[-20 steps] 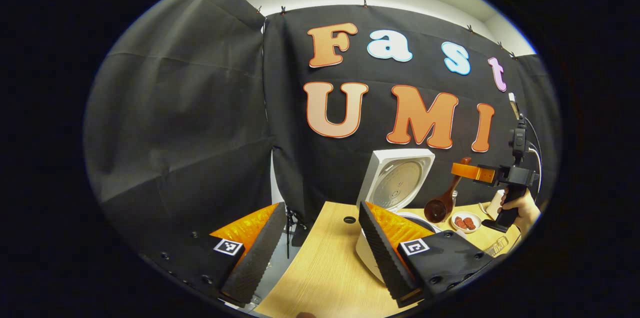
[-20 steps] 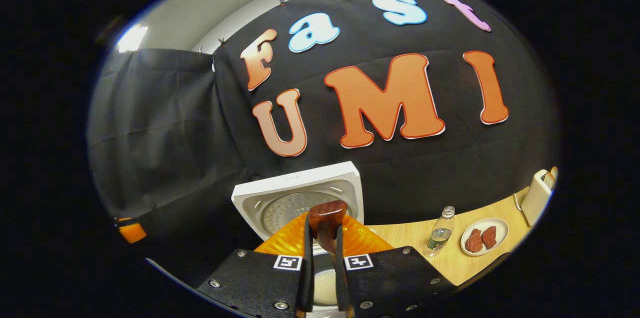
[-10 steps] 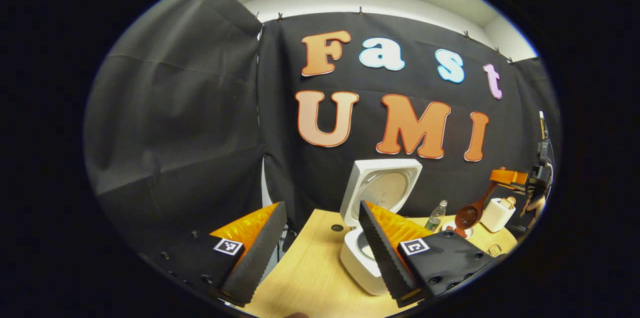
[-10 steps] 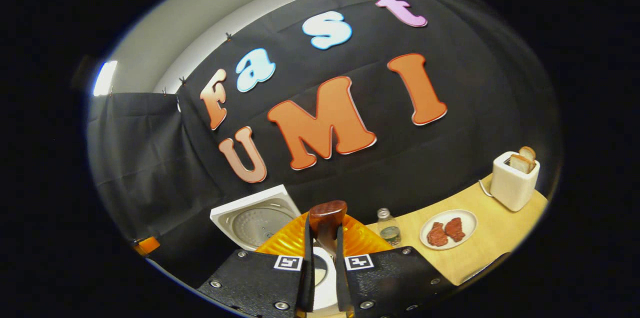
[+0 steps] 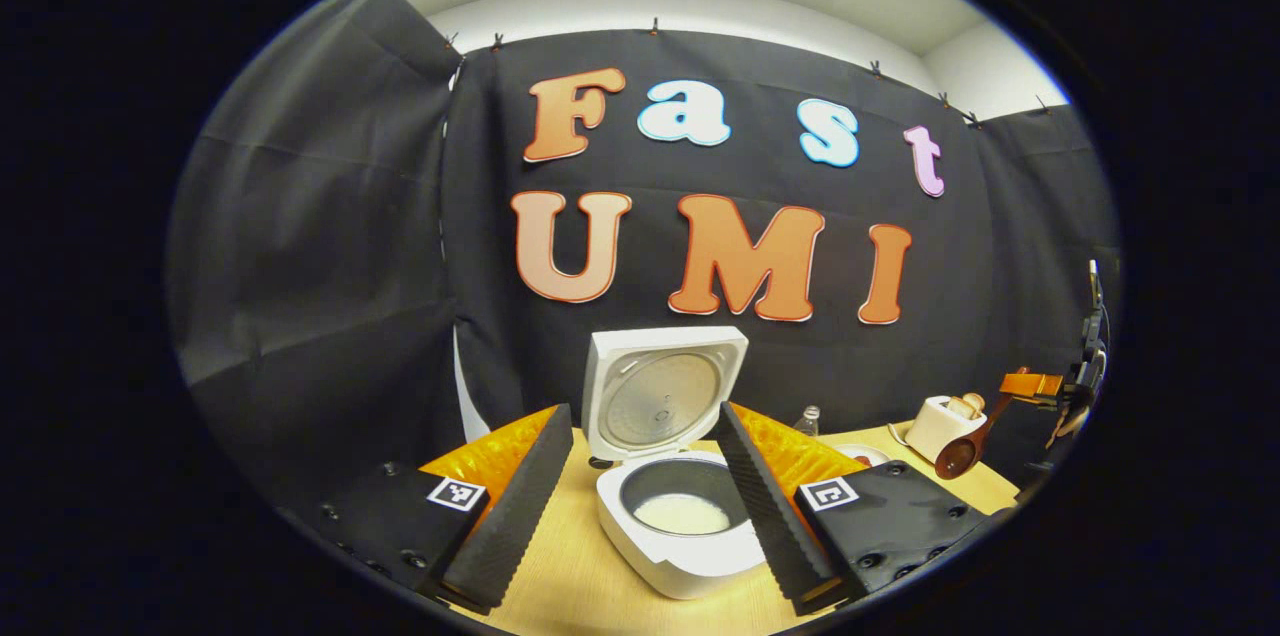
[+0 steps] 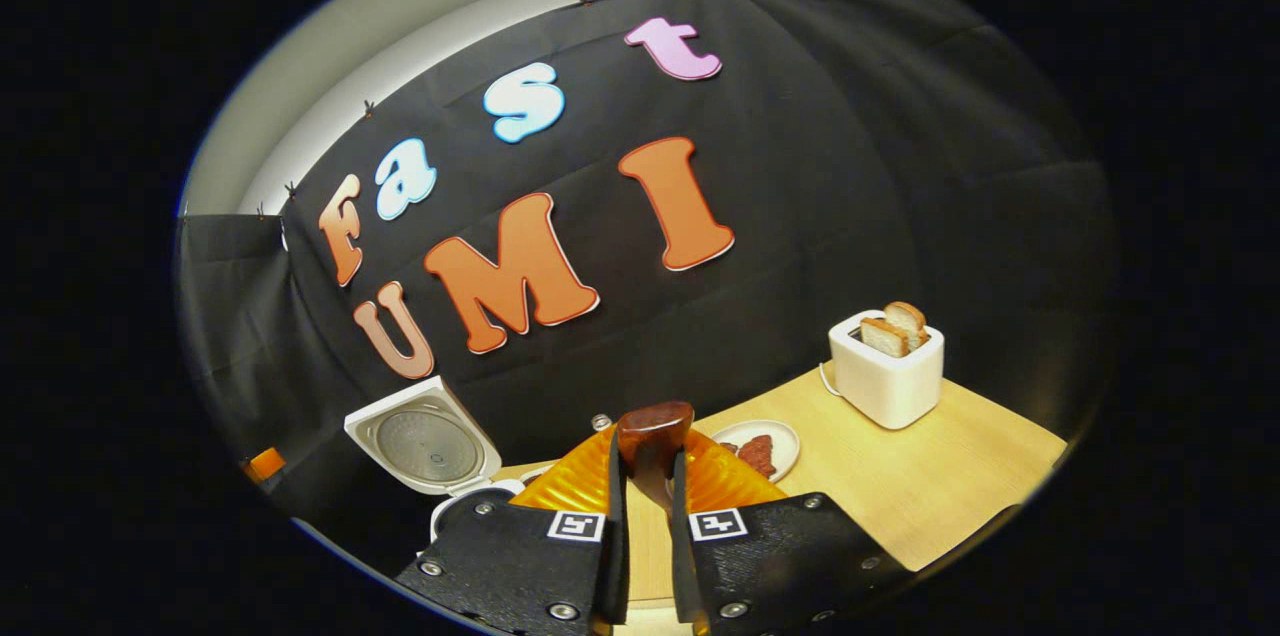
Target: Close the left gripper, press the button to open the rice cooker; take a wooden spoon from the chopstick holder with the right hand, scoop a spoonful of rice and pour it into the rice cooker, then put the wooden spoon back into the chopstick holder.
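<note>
The right gripper (image 6: 640, 516) is pinching the handle of the dark brown wooden spoon (image 6: 652, 446) between its two black pads, the handle end standing up between the orange fingers in the right gripper view. In the left gripper view the same spoon (image 5: 972, 438) is hanging at the far right of the scene, bowl end low and toward the left, handle rising to the right into the orange fingers of the right gripper (image 5: 1030, 384). Its long axis is running on a slant, neither upright nor level. No rice can be made out in the bowl, though it is small at that range.

The white square rice cooker (image 5: 680, 516) is sitting on the light wooden table (image 5: 570, 586) with its lid standing open, a patch of white rice lying in the grey inner pot. It is lying well to the left of the spoon; the white toaster with bread slices (image 6: 886, 366) and the white plate of red meat pieces (image 6: 755, 444) are sitting nearer the spoon.

Judgement: the step in hand is the return to the chopstick holder. The holder cannot be picked out, so its bearing from the spoon cannot be told. The right hand is the one carrying, so it is the nearer.

The left gripper (image 5: 640, 506) is holding wide apart, empty, its fingers framing the cooker.
</note>
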